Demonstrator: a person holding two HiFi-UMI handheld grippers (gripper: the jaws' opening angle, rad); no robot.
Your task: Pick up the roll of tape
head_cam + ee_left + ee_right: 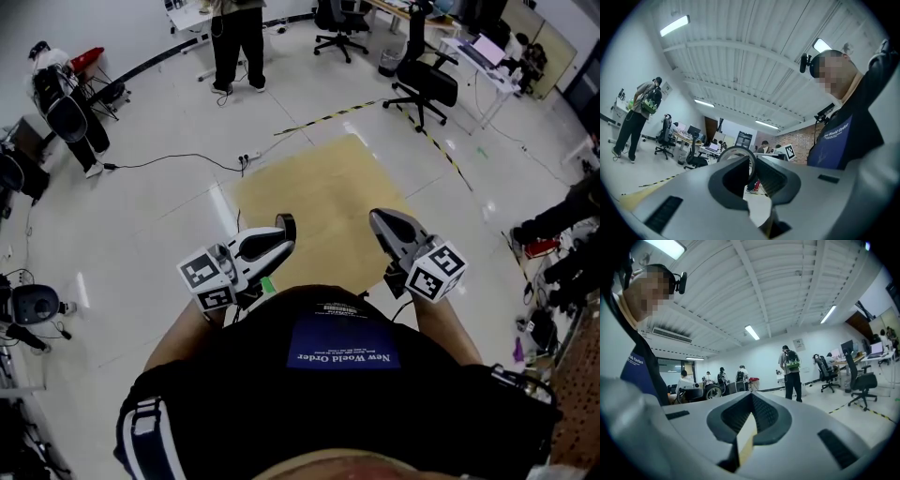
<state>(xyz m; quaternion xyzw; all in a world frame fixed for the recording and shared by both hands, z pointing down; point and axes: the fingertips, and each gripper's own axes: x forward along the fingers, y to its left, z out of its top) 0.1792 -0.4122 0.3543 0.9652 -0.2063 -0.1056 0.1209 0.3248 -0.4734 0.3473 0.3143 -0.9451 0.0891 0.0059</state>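
the roll of tape (288, 223) is not lying on any surface: it stands between the jaws of the left gripper (278, 242), in the air in front of the person's chest and high above the yellowish floor mat (328, 187). in the left gripper view the jaws are pressed on one side of the ring, one jaw inside the hole and one outside, so the roll (734, 151) rises above the jaw tips as a thin hoop. the left gripper (752, 164) is therefore clamped on the roll, and it points about level. the right gripper (382, 223) is held beside it, a little apart, and its own view shows the tips (751, 398) meeting with nothing between them, so it is closed and empty.

i judge that the picking up itself is done and the step in hand is only holding the roll lifted. the next move calls for a steady squeeze, because the grip is on the thin wall only and the hoop may swing or slip if the gripper is tilted quickly.
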